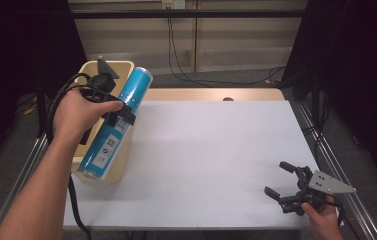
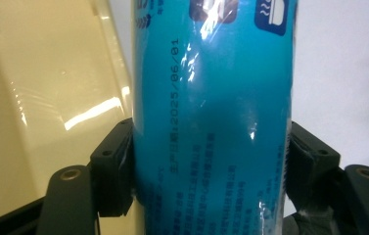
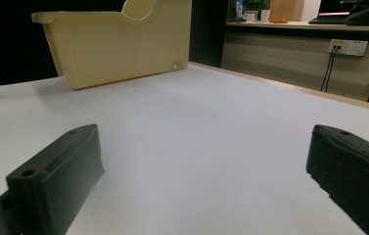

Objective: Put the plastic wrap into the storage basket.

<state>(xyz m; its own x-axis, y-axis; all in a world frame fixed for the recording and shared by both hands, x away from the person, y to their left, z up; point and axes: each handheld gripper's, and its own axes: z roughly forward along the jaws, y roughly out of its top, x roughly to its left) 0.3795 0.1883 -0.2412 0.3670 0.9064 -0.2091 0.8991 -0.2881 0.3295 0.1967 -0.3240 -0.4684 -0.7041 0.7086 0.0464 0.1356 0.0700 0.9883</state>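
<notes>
A long blue cylinder (image 1: 117, 122) with printed labels is held tilted over the cream plastic bin (image 1: 90, 68) at the table's left edge. My left gripper (image 1: 121, 114) is shut on its middle; in the left gripper view both black jaws press the sides of the blue cylinder (image 2: 211, 122), with the bin's (image 2: 50, 98) inside to the left. My right gripper (image 1: 281, 179) stands open low over the table's front right corner, nothing between its jaws. In the right gripper view the bin (image 3: 118, 44) stands far off across the white surface.
The white tabletop (image 1: 211, 155) stretches between the bin and the right gripper. Metal rails run along both table sides. Cables (image 1: 186, 65) hang down the wall behind the table, and a wall socket (image 3: 347, 46) sits at the back.
</notes>
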